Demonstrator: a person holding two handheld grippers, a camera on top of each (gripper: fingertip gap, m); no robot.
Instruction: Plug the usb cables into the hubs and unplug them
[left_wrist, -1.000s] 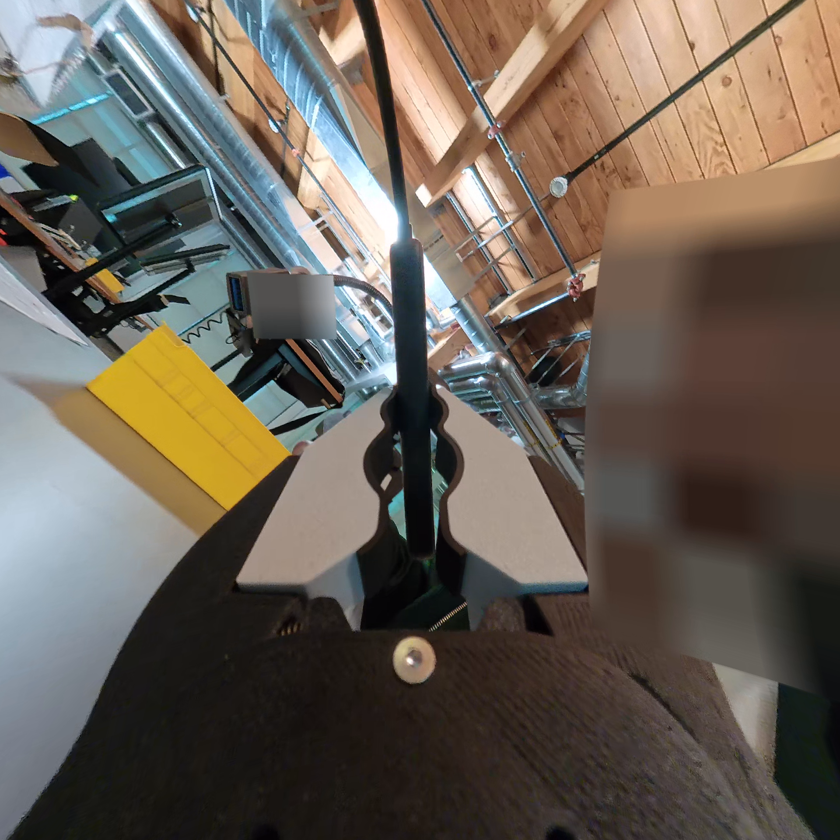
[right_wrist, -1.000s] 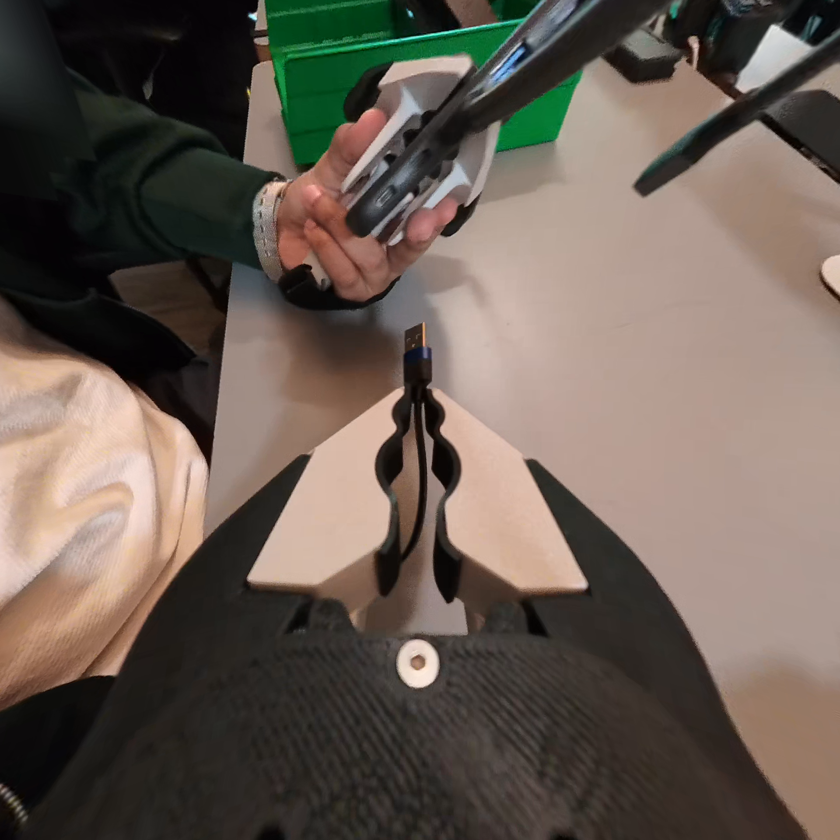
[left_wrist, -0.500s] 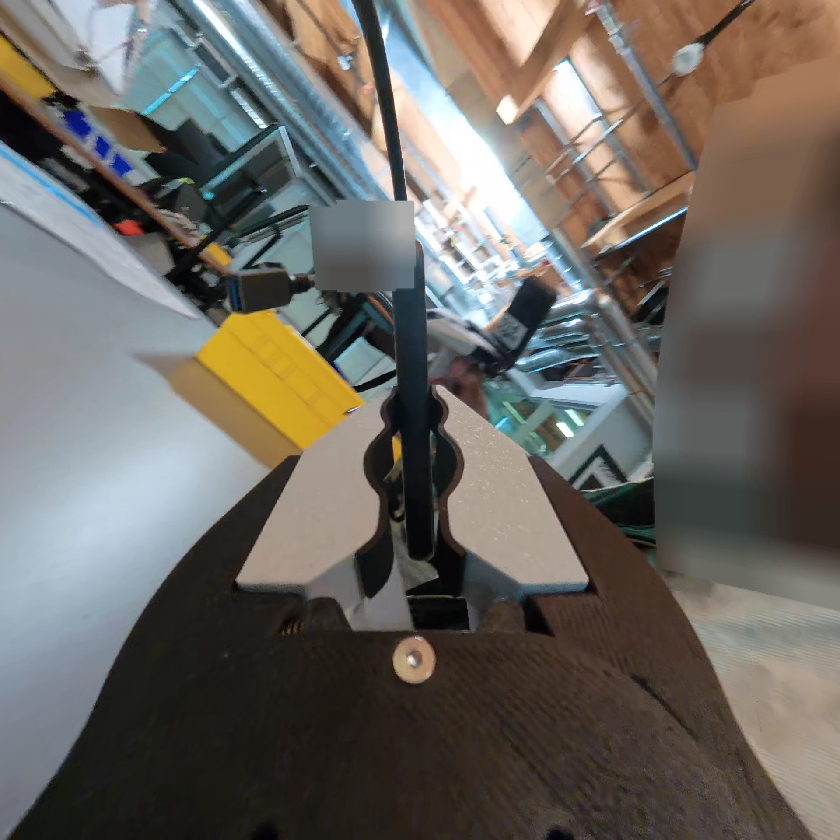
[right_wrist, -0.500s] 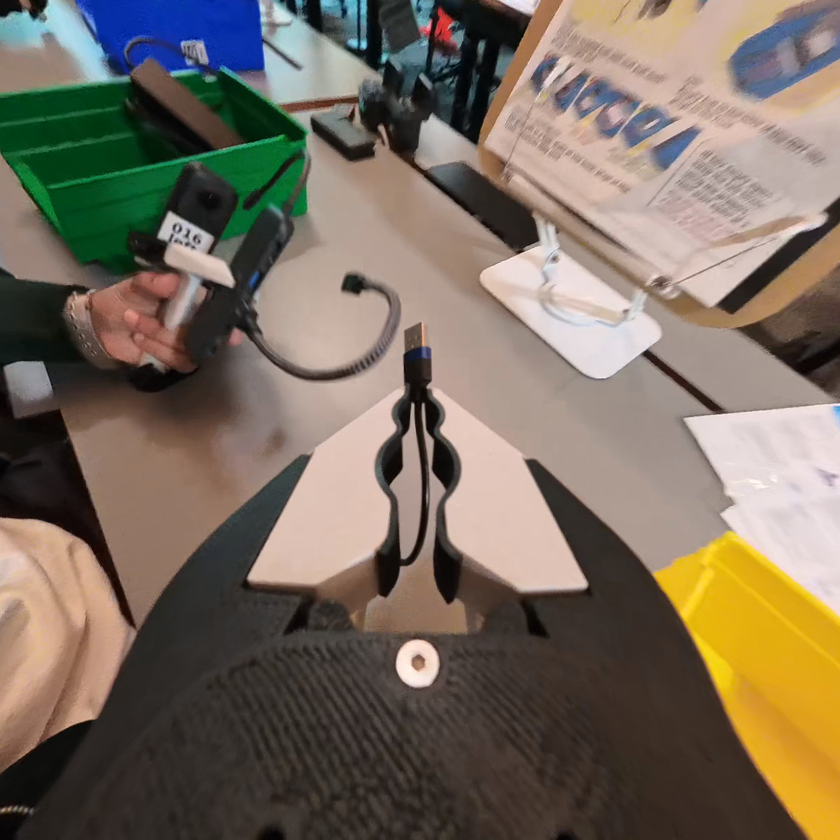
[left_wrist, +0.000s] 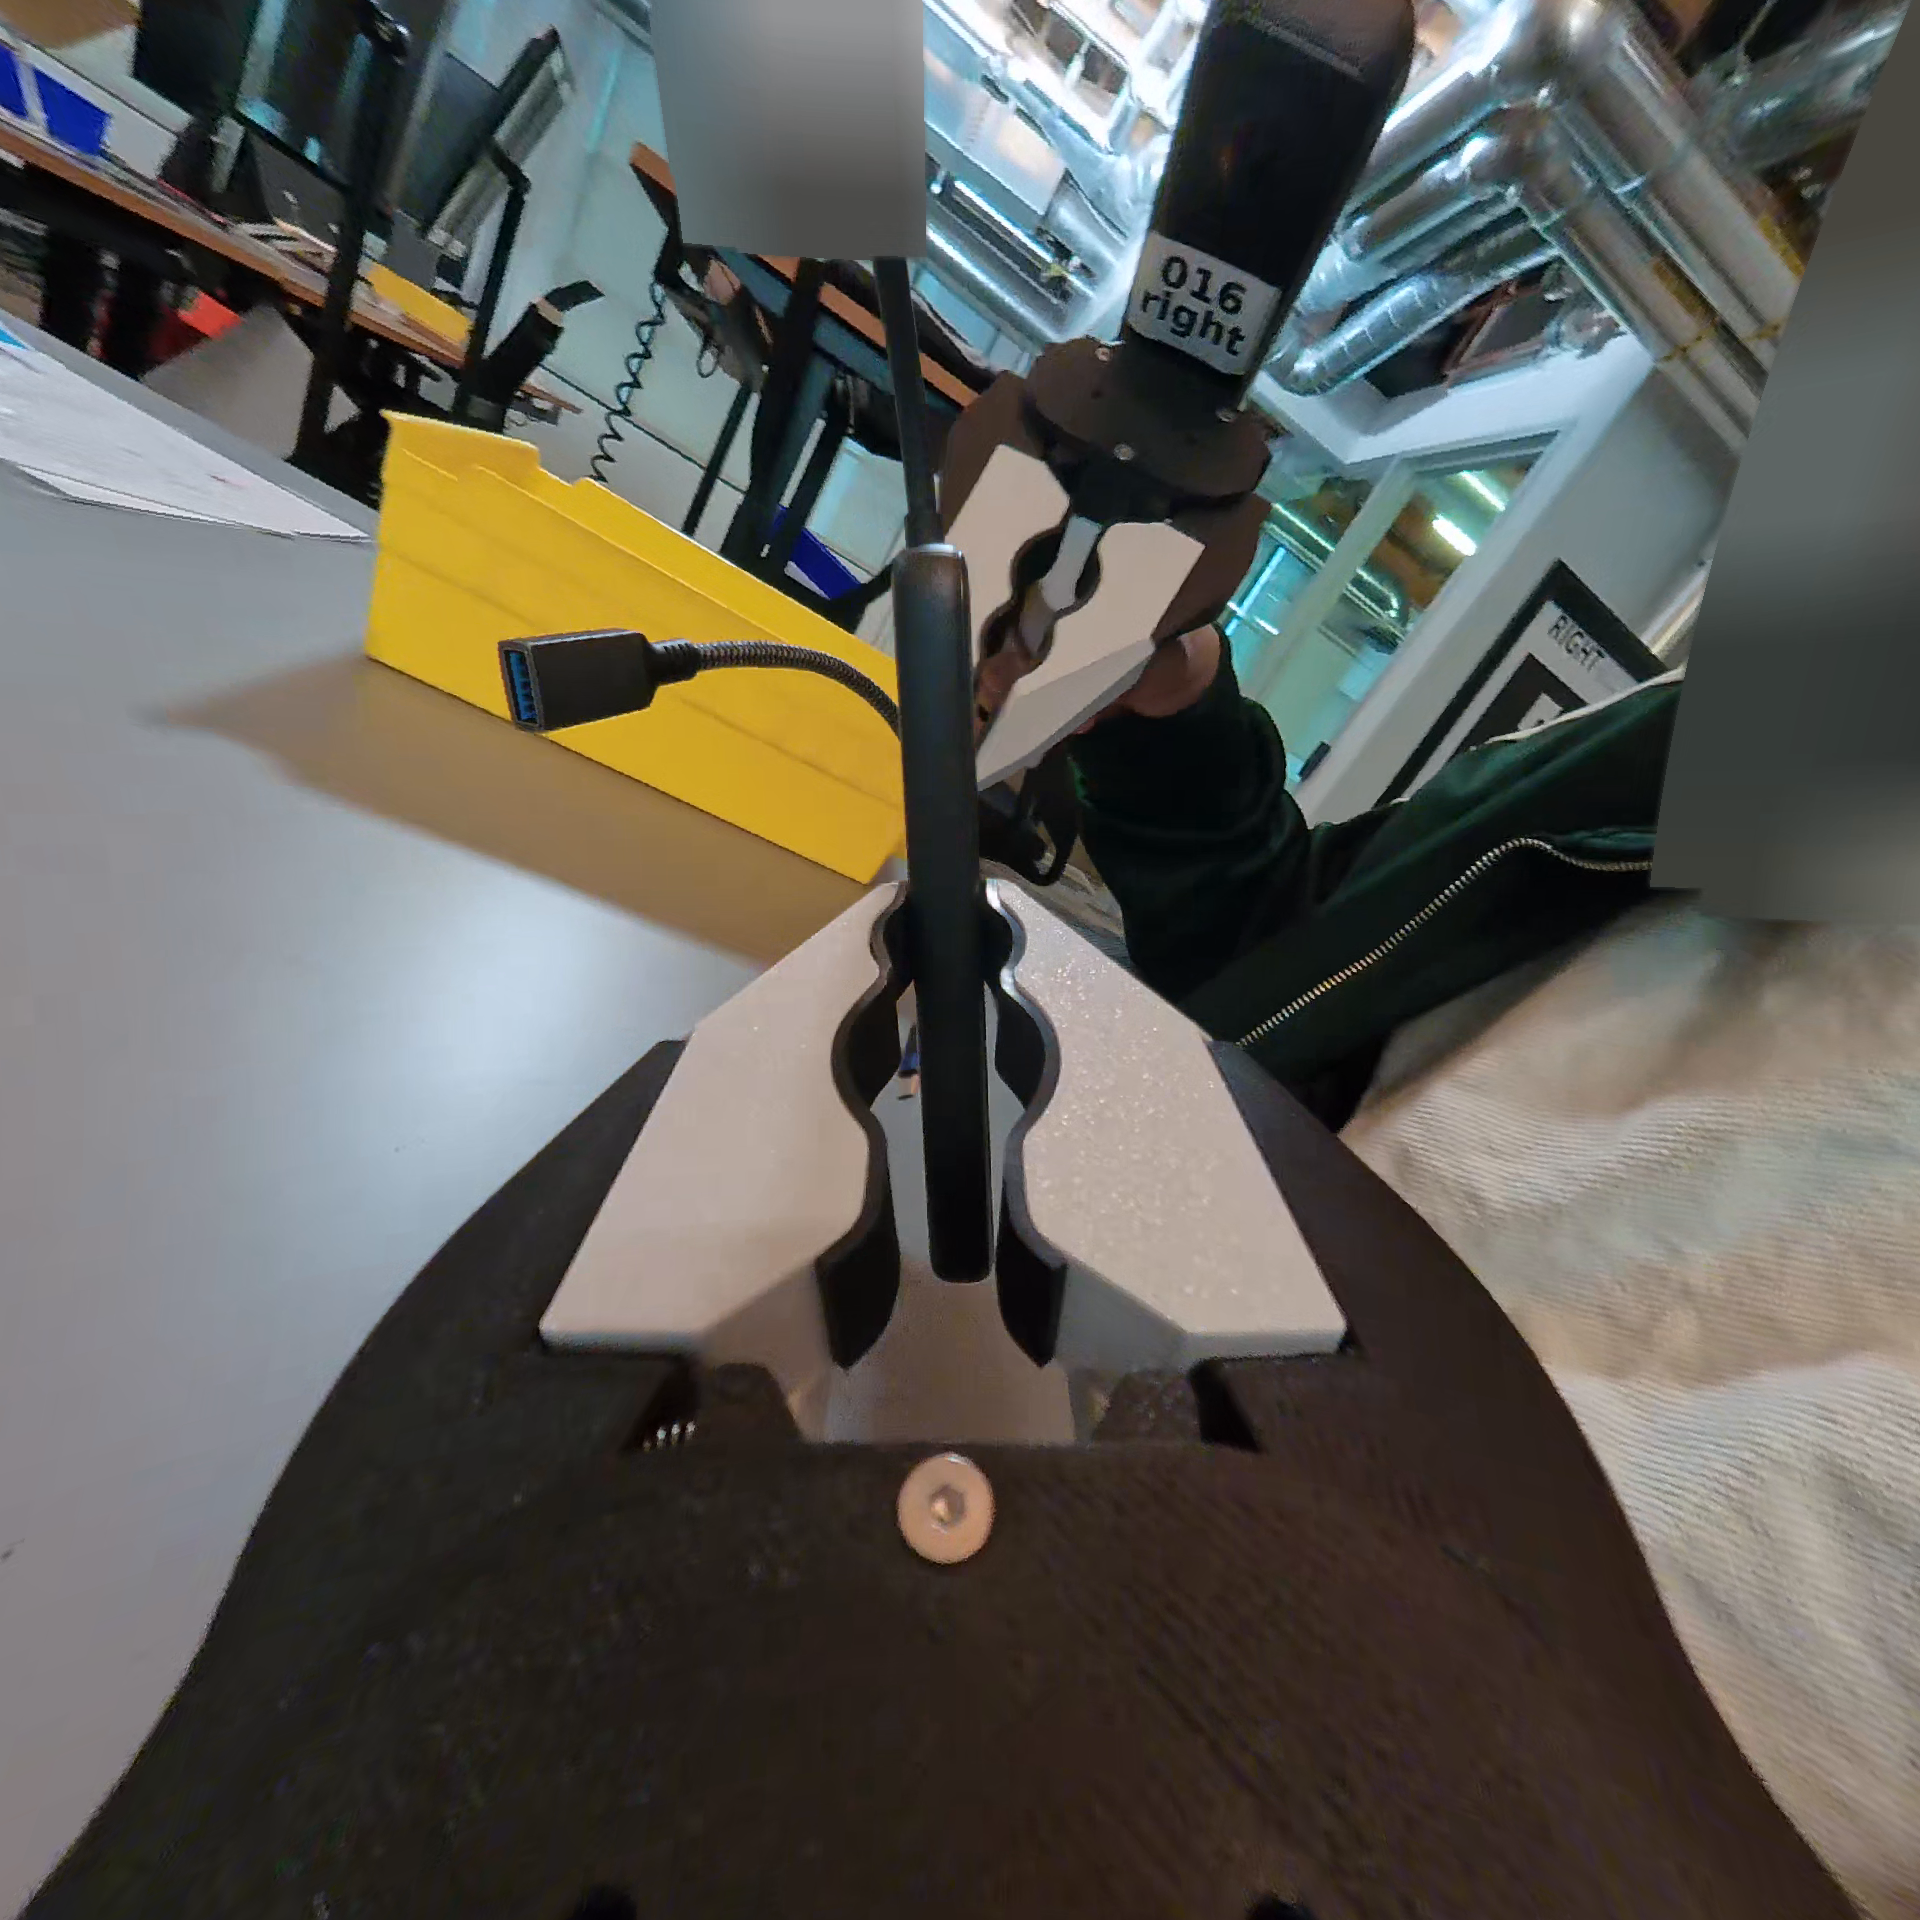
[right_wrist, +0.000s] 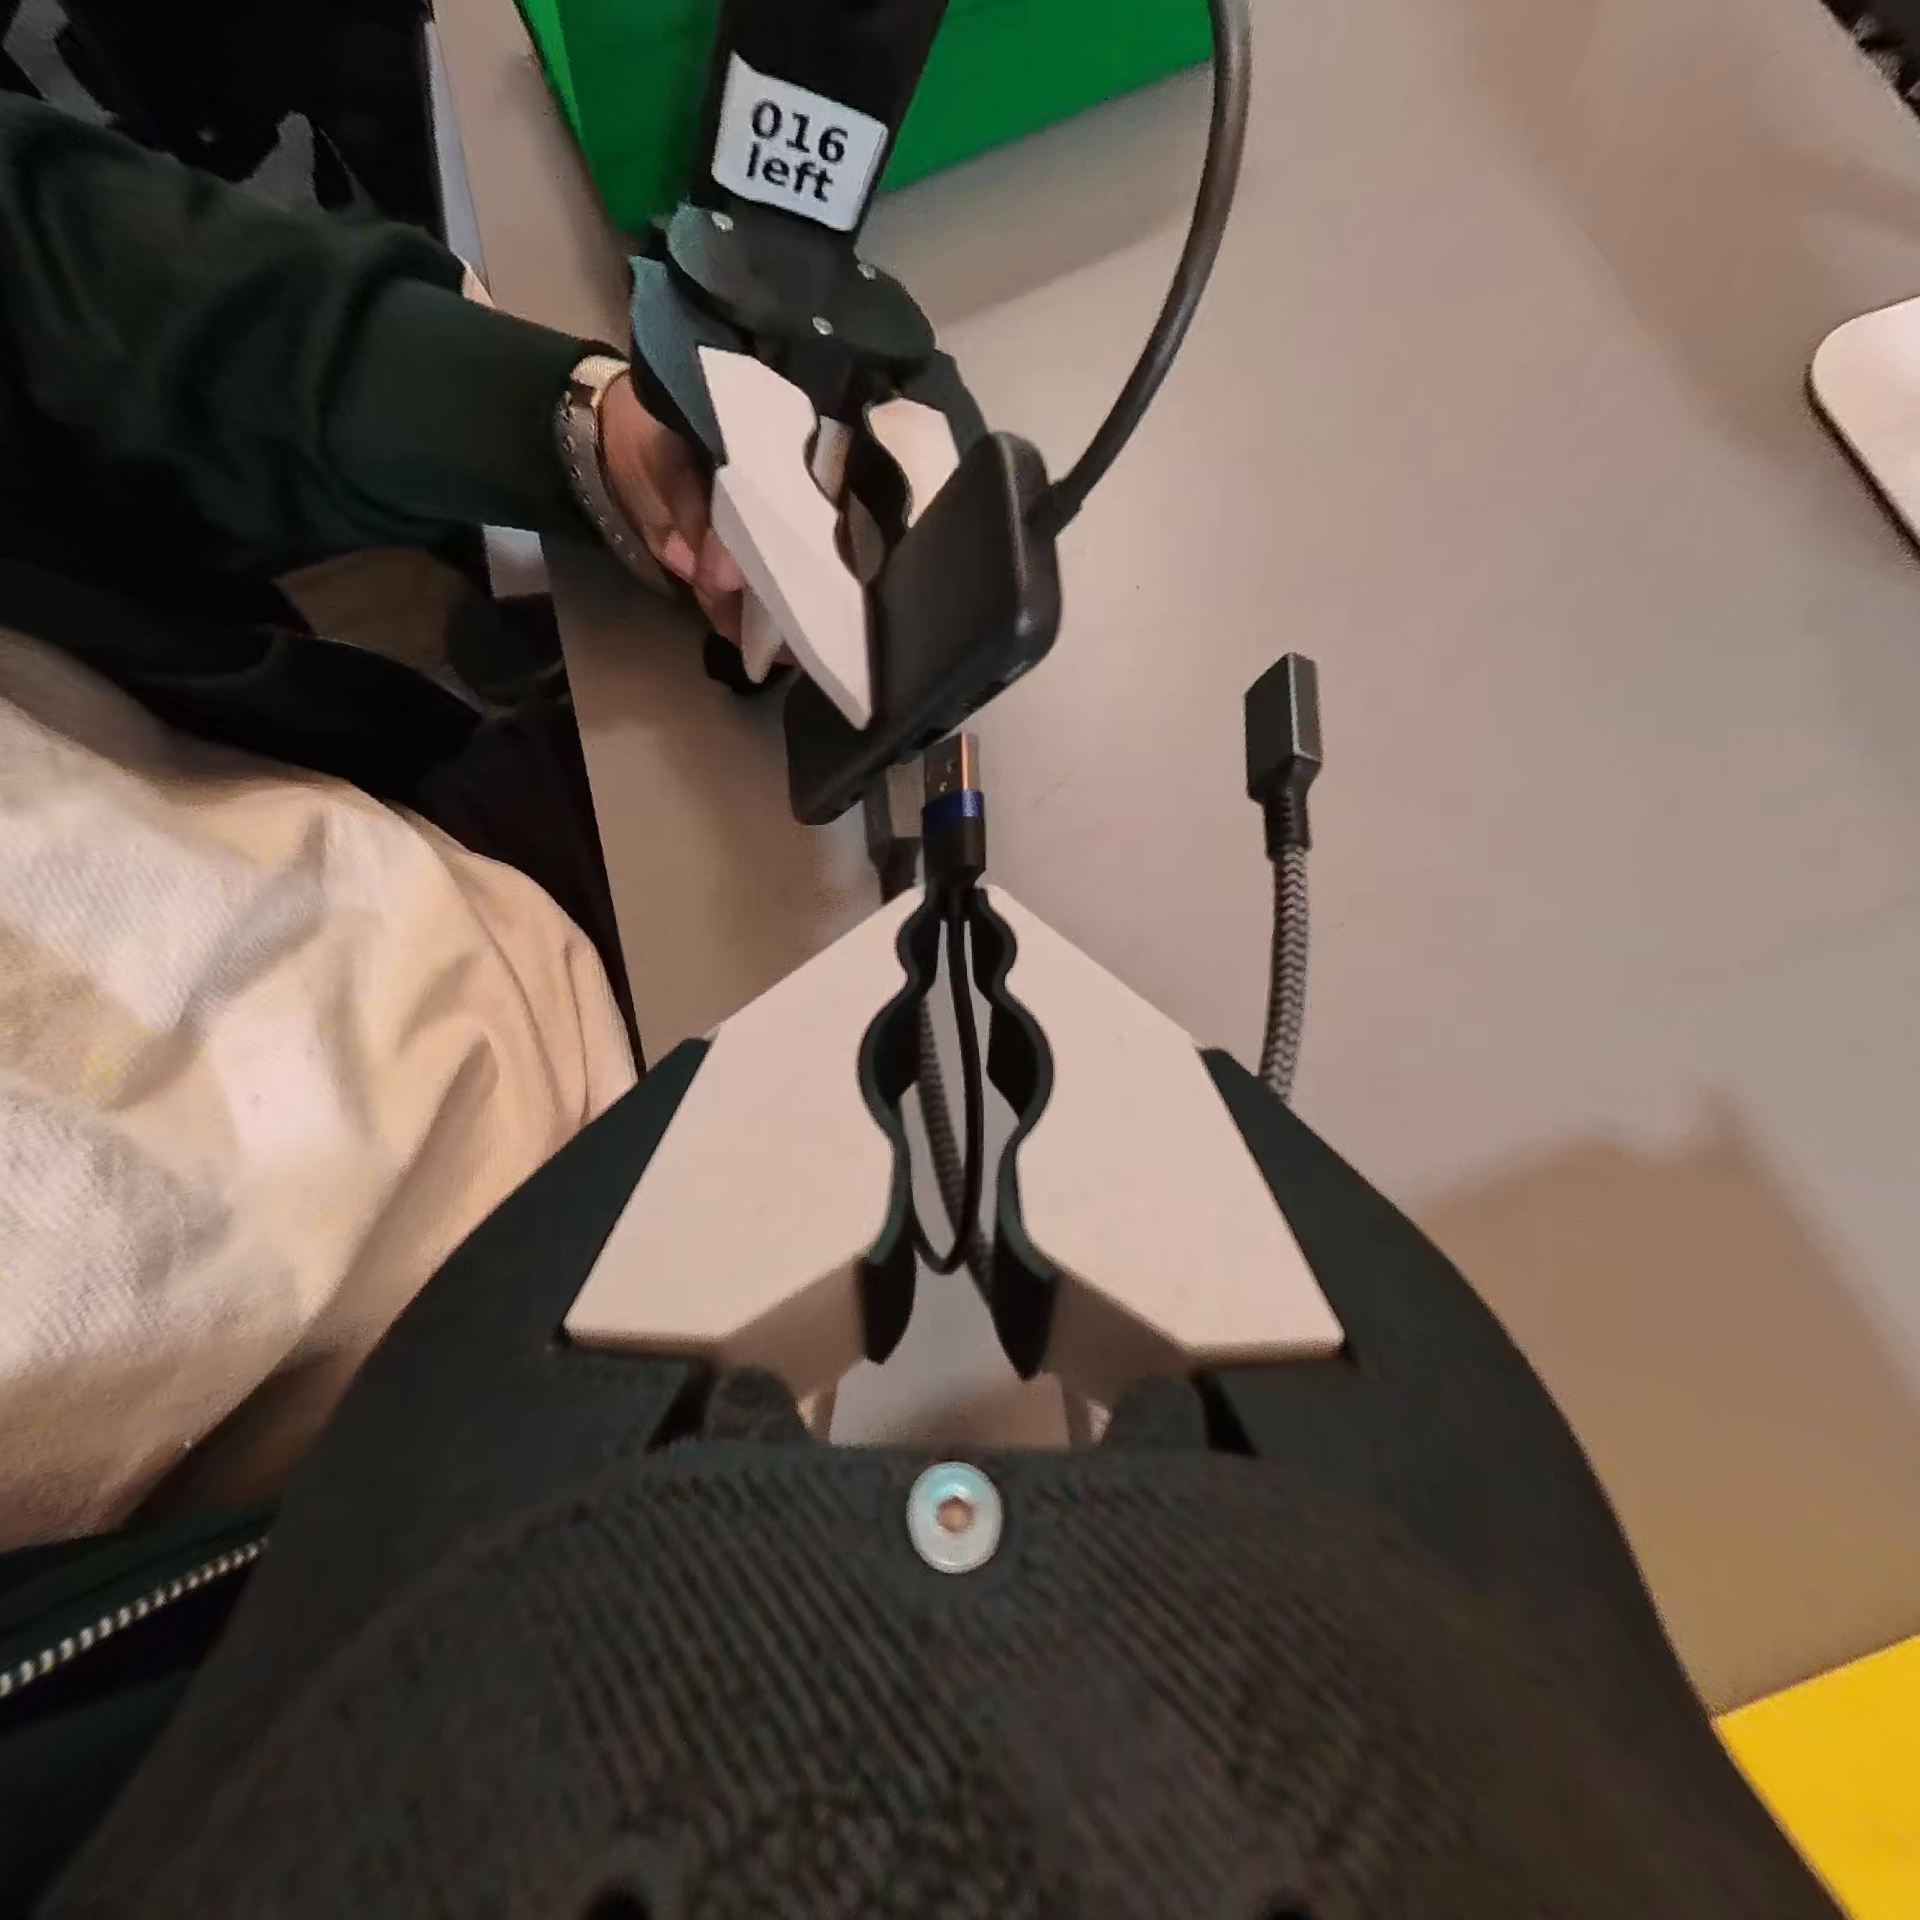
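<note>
Both claws have swung together since half a second ago, so that each wrist view now shows the other close ahead. Left claw (left_wrist: 940, 935) is clamped on the black hub (left_wrist: 940, 935), held edge-on between its fingers, with the hub's cable (right_wrist: 1174, 301) arcing away over the grey surface (right_wrist: 1507, 520). Right claw (right_wrist: 951, 899) is clamped on a usb cable just behind its plug (right_wrist: 951, 795); the plug's metal tip sits just beside the hub's lower edge, and whether it has entered a port cannot be told. A braided cable with a female end (right_wrist: 1286, 727) hangs in the air near the plug. A yellow bin (left_wrist: 623, 644) and a green bin (right_wrist: 987, 94) stand on the surface farther off.
</note>
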